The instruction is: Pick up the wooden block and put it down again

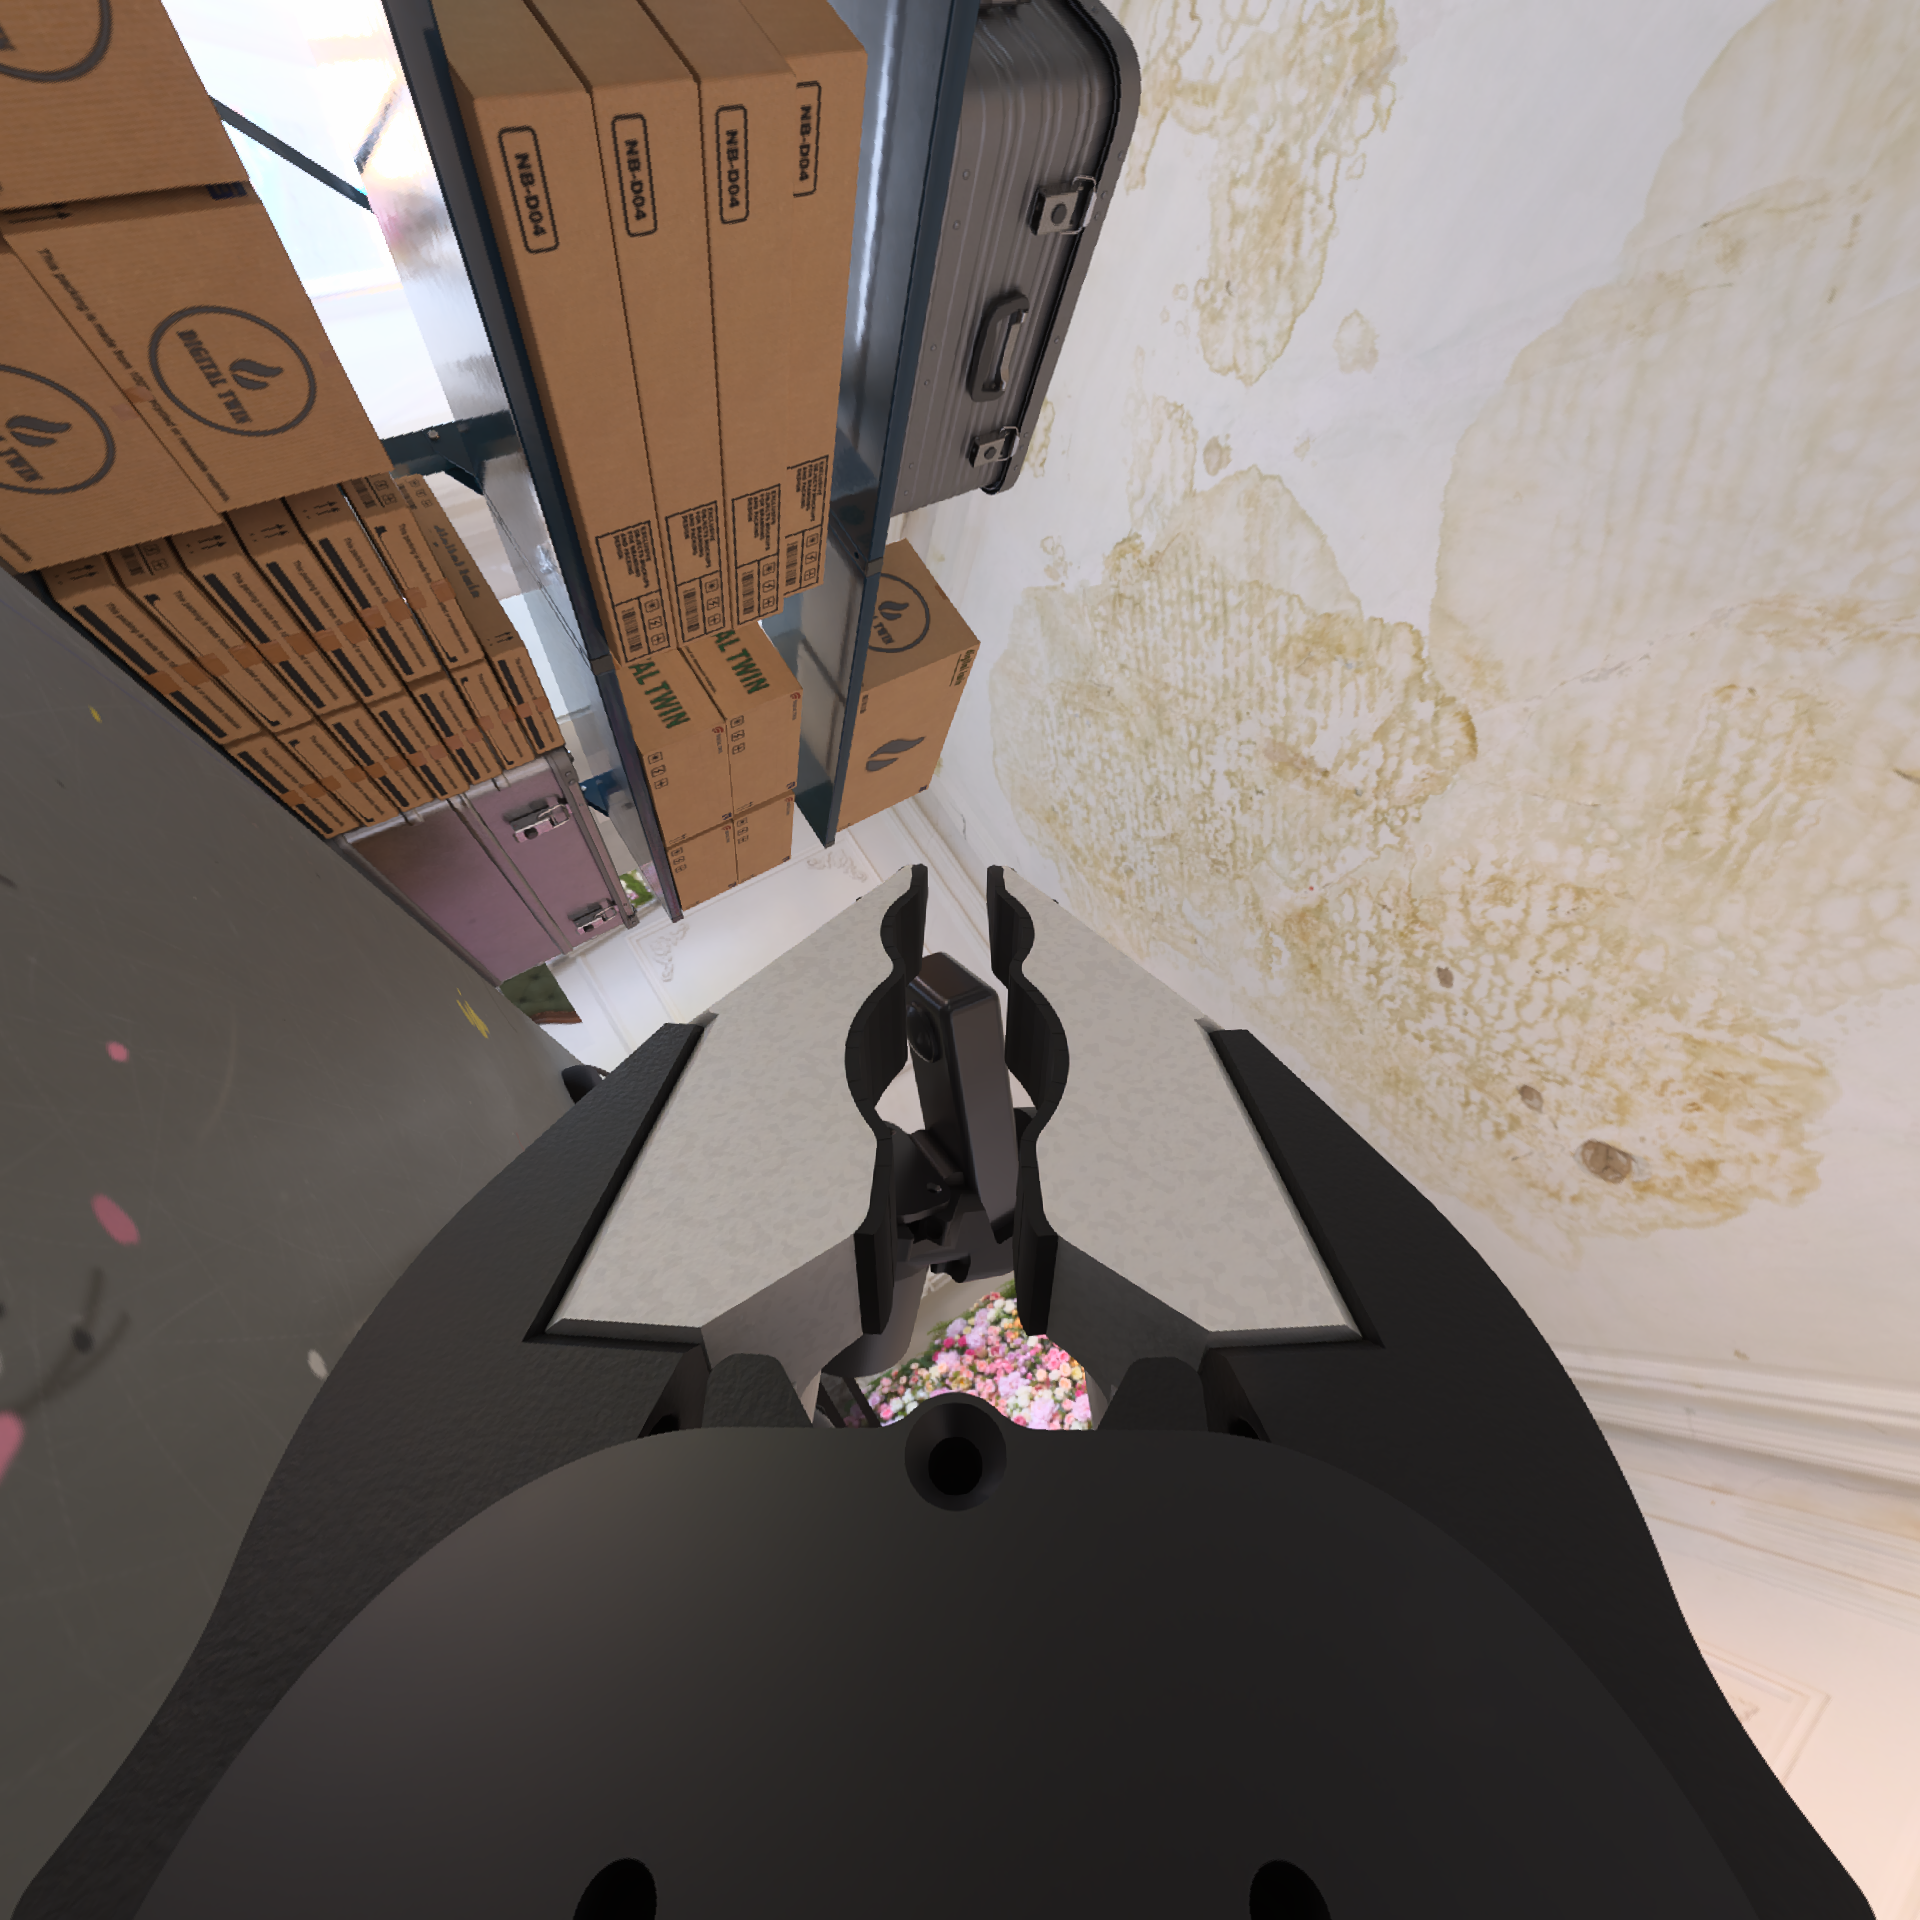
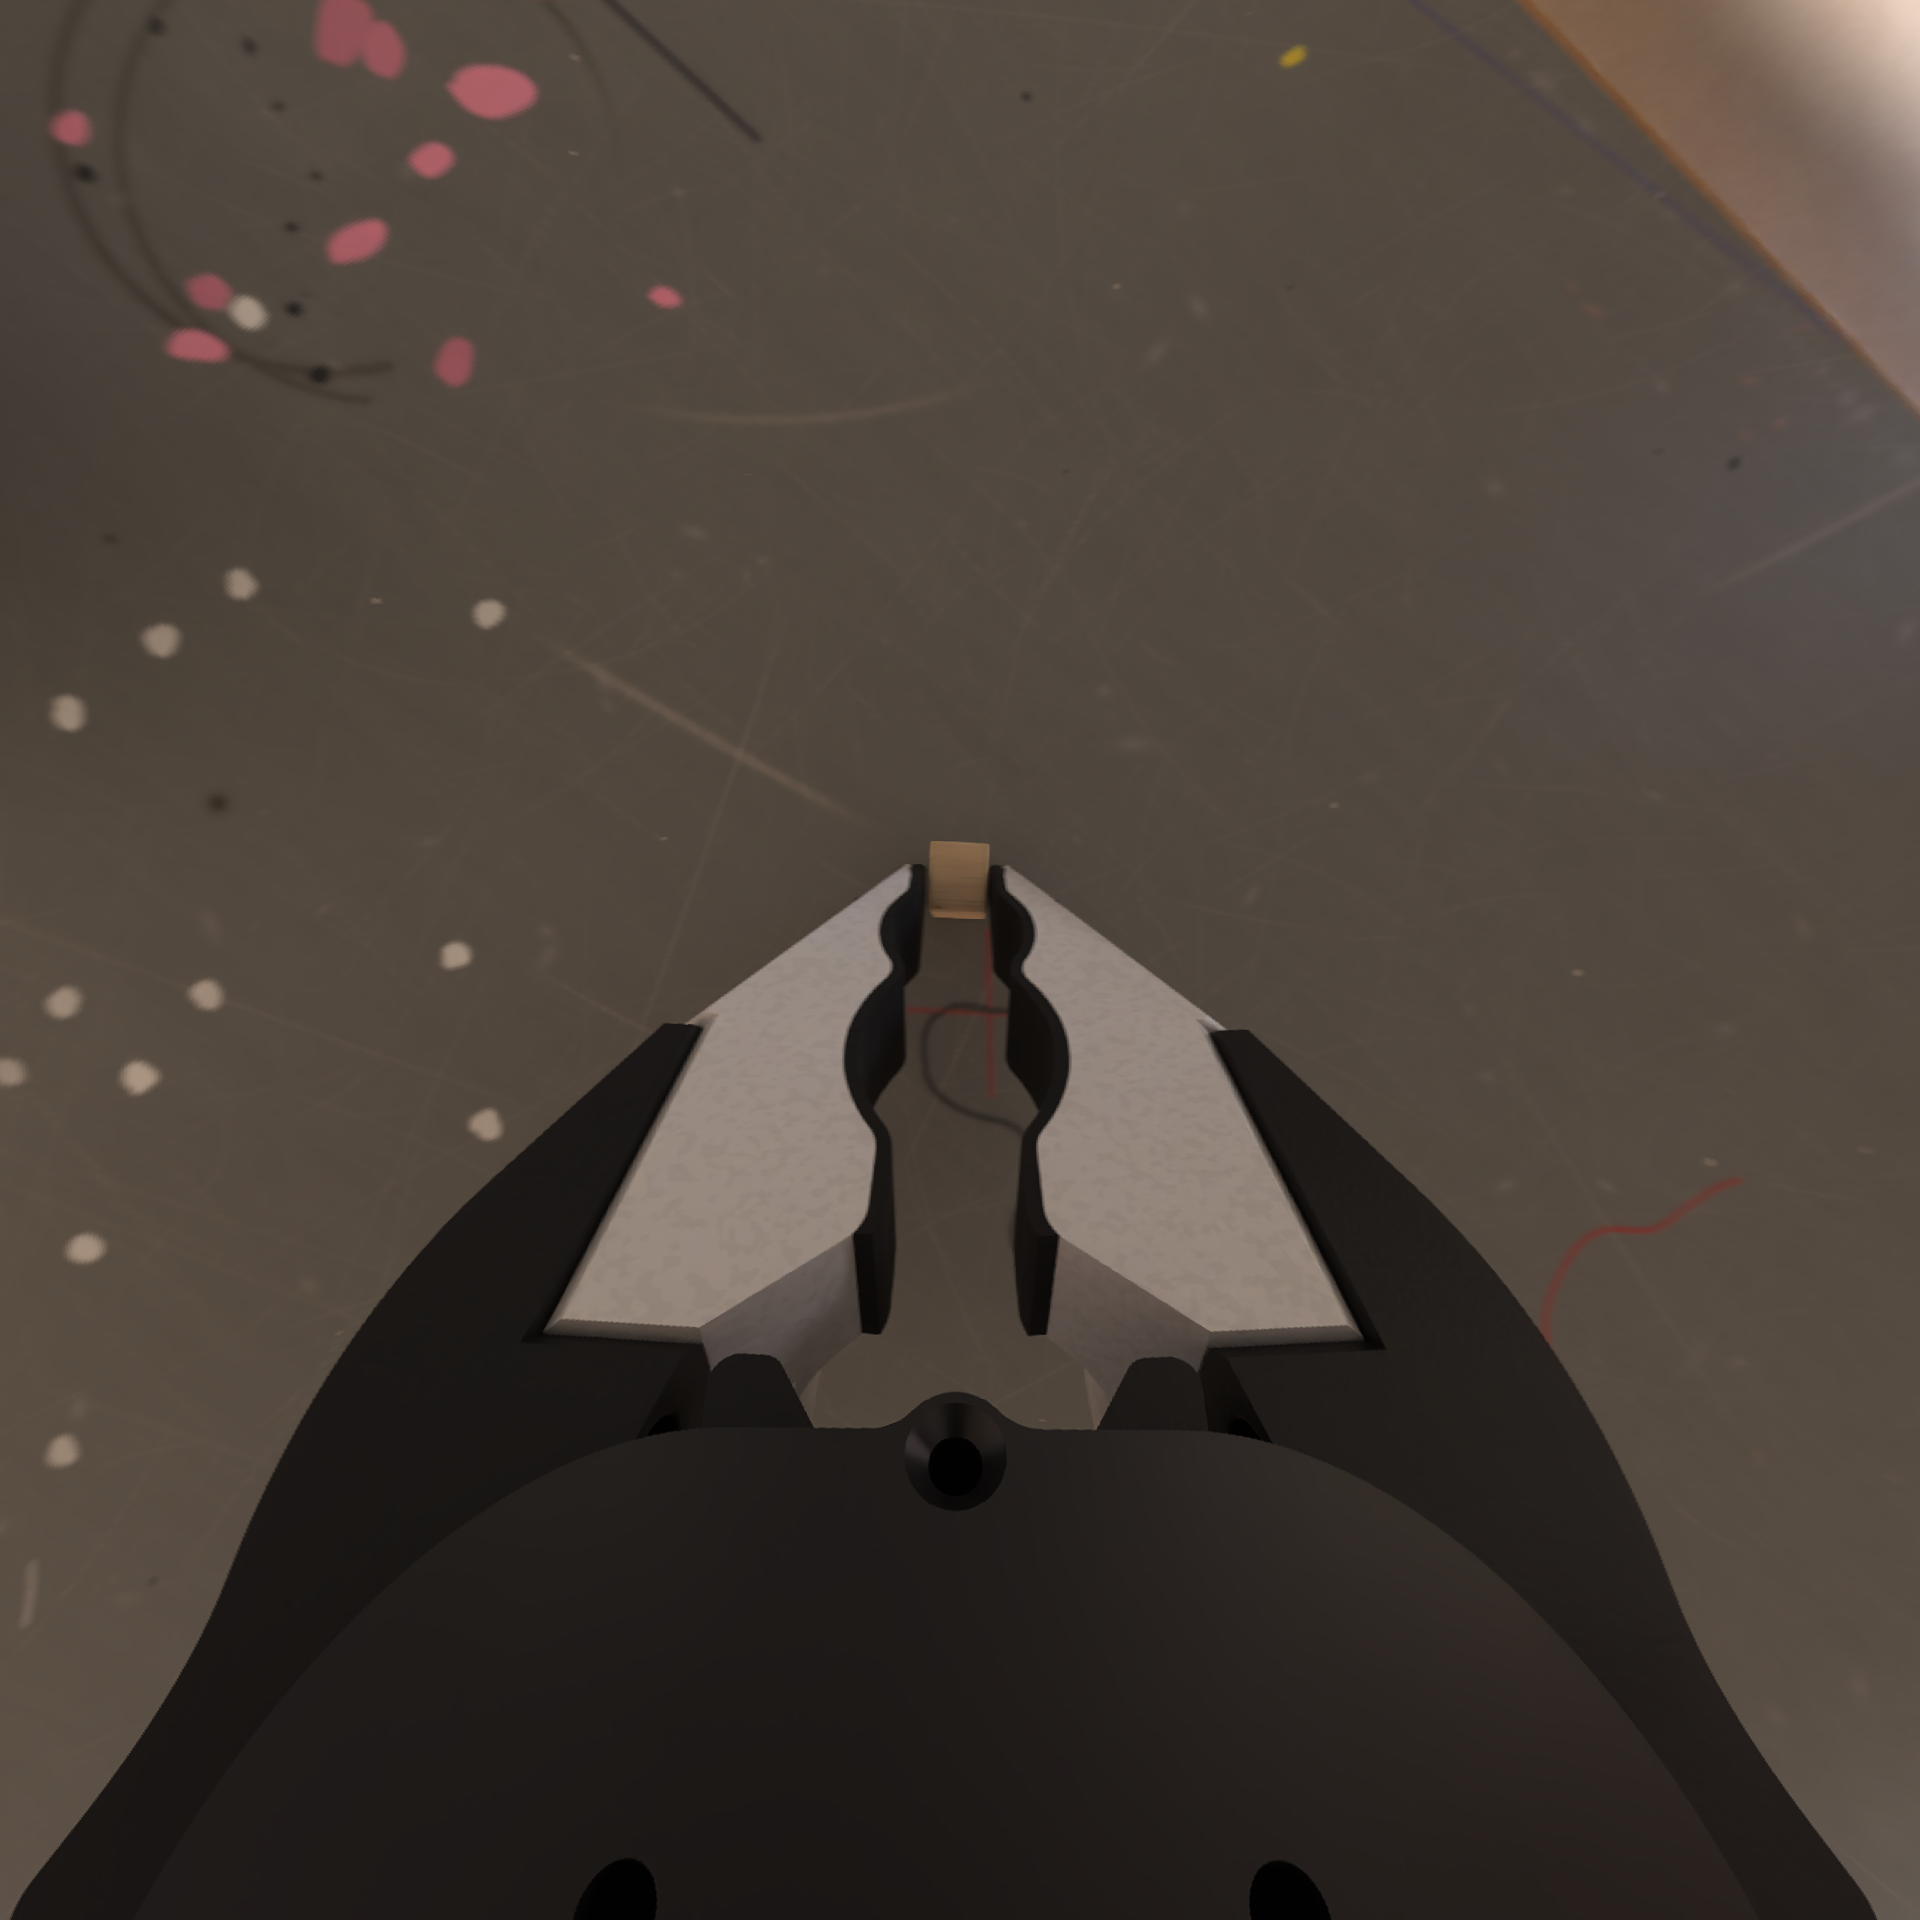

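The wooden block [image 2: 958, 879] sits pinched at the very tips of my right gripper [image 2: 957, 894], a small pale piece at twelve o'clock from the camera, its far end poking just past the fingertips. The jaws are clenched on it from both sides. Beneath it lies the grey table [image 2: 1247, 623], scuffed and spotted with pink and white paint, with pink blotches toward eleven o'clock and a red squiggle at four o'clock. I cannot tell for certain whether the block is clear of the surface or touching it; no shadow line settles that. My judgement is that the grasp is made, and either the lift or the setting down is in hand, with the release left to do.

My left gripper [image 1: 956, 894] holds nothing of the task. Its jaws stand nearly together with a narrow gap, and the dark shape seen through that gap looks like the other gripper farther off. Whether they count as closed I cannot tell.

The left wrist view alone shows the room: shelves of cardboard boxes [image 1: 665, 343] toward eleven o'clock, a grey suitcase [image 1: 1018, 239] at twelve, a stained wall [image 1: 1455, 727] toward two. The block shows only in the right wrist view.
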You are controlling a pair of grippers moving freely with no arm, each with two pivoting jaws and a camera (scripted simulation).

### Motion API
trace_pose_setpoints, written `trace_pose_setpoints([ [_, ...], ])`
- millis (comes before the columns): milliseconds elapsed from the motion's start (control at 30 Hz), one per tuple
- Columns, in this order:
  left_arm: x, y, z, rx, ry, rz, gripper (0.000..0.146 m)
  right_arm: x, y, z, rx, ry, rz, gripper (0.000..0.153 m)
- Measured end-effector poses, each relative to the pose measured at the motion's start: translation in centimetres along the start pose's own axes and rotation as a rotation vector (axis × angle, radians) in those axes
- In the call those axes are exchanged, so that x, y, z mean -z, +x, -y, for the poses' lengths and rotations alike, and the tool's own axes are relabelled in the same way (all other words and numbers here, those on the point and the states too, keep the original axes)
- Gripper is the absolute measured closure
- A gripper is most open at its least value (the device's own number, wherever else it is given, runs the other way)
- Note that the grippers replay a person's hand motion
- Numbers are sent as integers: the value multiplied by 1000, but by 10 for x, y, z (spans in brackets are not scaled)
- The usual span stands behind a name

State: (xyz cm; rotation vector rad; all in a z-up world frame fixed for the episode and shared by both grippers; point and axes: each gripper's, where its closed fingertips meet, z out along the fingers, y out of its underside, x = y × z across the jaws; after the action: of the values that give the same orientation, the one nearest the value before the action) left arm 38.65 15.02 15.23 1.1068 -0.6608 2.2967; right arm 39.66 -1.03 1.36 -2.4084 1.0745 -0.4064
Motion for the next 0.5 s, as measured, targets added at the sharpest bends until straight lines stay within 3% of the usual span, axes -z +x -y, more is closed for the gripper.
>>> trace_pose_setpoints([
  [100, 0, -1, 1, 12, 4, 4, 135, 0, -13, -2, -40, 12, 96, 114],
  [200, 0, -1, 1, 21, 3, 5, 135, 3, -13, -5, -63, 5, 131, 100],
  [500, 0, -2, 0, 37, -4, 8, 135, 17, -7, -1, -95, 40, 308, 95],
])
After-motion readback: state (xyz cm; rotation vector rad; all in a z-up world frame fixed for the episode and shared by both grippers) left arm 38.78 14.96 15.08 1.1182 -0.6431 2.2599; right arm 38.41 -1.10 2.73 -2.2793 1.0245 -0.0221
